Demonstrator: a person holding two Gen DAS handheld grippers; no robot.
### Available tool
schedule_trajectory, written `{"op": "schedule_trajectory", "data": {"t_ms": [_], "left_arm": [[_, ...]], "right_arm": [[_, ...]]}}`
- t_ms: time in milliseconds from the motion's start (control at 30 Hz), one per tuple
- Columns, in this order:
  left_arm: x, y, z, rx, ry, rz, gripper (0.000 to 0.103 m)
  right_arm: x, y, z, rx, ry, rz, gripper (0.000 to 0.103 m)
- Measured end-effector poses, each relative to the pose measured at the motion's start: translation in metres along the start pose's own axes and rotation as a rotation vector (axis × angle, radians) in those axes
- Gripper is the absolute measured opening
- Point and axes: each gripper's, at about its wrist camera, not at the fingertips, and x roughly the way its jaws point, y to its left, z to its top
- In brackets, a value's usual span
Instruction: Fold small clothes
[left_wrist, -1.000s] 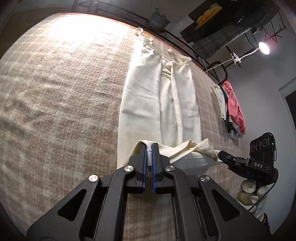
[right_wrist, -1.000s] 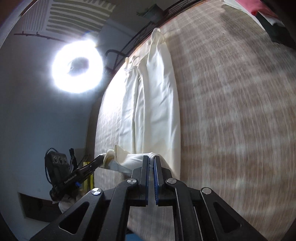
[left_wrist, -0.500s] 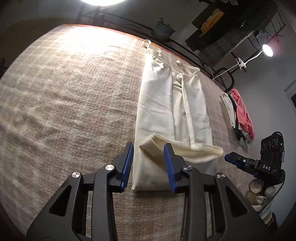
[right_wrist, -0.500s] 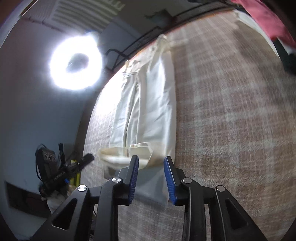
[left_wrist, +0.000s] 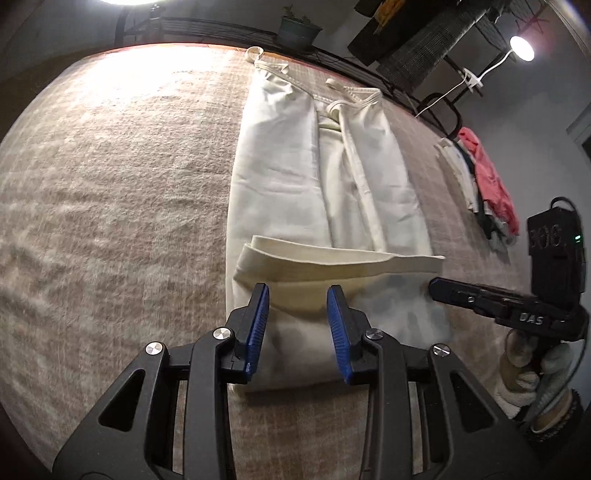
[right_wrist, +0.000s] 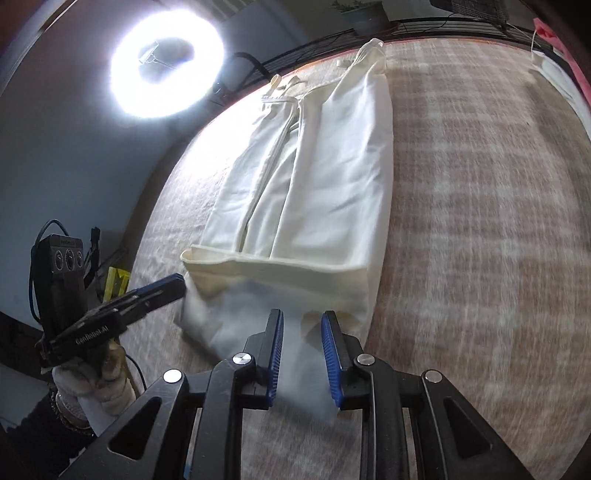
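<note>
A fuzzy beige plaid blanket (left_wrist: 110, 206) is covering the surface, its pile glaring under a ring light (right_wrist: 167, 58). A long cream garment (left_wrist: 325, 192) is lying flat along it, near hem folded over in a soft band. The left gripper (left_wrist: 297, 325) and right gripper (right_wrist: 302, 354) are hovering over that near end, both spread wide, holding nothing. A pile of clothes (left_wrist: 480, 181) is sitting far right.

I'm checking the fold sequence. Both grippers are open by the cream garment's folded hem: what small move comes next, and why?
Probably lower the left gripper and right gripper to regrip the doubled near edge of the cream garment. Only its hem is turned up; most still lies long on the blanket.
</note>
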Motion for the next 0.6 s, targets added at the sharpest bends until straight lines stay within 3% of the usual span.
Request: {"op": "schedule_trajectory", "data": {"t_ms": [200, 400, 500, 600], "left_arm": [[0.007, 0.005, 0.015, -0.003, -0.033, 0.090, 0.033], [-0.004, 0.013, 0.051, -0.051, -0.113, 0.087, 0.033], [0.000, 0.012, 0.072, -0.039, -0.133, 0.096, 0.033], [0.011, 0.015, 0.095, -0.049, -0.131, 0.088, 0.033]], "right_arm": [[0.002, -0.013, 0.015, 0.032, -0.015, -0.024, 0.021], [-0.020, -0.022, 0.042, 0.053, -0.130, -0.042, 0.040], [-0.021, -0.029, 0.057, 0.073, -0.160, -0.042, 0.043], [-0.017, -0.035, 0.075, 0.076, -0.175, -0.048, 0.054]]}}
